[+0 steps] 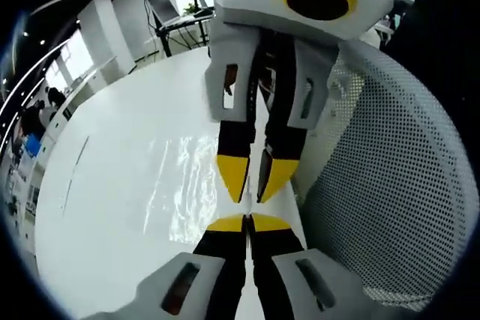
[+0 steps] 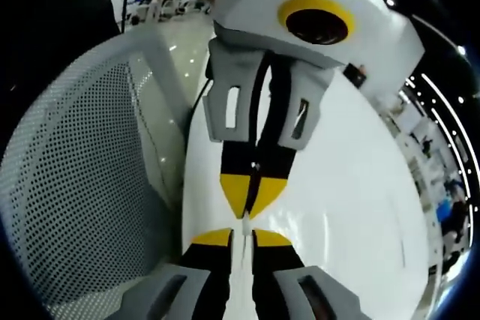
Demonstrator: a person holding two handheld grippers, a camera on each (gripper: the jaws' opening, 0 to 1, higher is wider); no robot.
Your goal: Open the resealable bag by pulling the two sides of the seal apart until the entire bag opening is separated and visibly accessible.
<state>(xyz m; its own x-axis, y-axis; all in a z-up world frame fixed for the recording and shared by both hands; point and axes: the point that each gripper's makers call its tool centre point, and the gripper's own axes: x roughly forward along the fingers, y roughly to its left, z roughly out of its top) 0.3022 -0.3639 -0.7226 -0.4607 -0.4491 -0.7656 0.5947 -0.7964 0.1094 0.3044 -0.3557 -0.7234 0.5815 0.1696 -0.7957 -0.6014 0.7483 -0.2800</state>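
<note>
Above the white surface (image 1: pixel 112 207), left claw (image 1: pixel 246 224) and right claw (image 2: pixel 242 237), tips together, pinch the clear bag (image 1: pixel 184 185); seal's opening progress indeterminable.

The bag (image 1: pixel 187 177) is thin clear plastic film, glossy and crinkled, catching bright streaks of light where it lies on the tabletop (image 1: pixel 112 207). The tabletop is a smooth white surface with a soft sheen that reflects the ceiling lights. The left gripper (image 1: pixel 247 222) and the right gripper (image 2: pixel 244 238) have matt grey-white plastic shells; their jaws are black with yellow tips of a duller, rubbery look. The chair back (image 1: pixel 397 185) beside the tabletop is white perforated mesh, matt, in a smooth white plastic frame.
</note>
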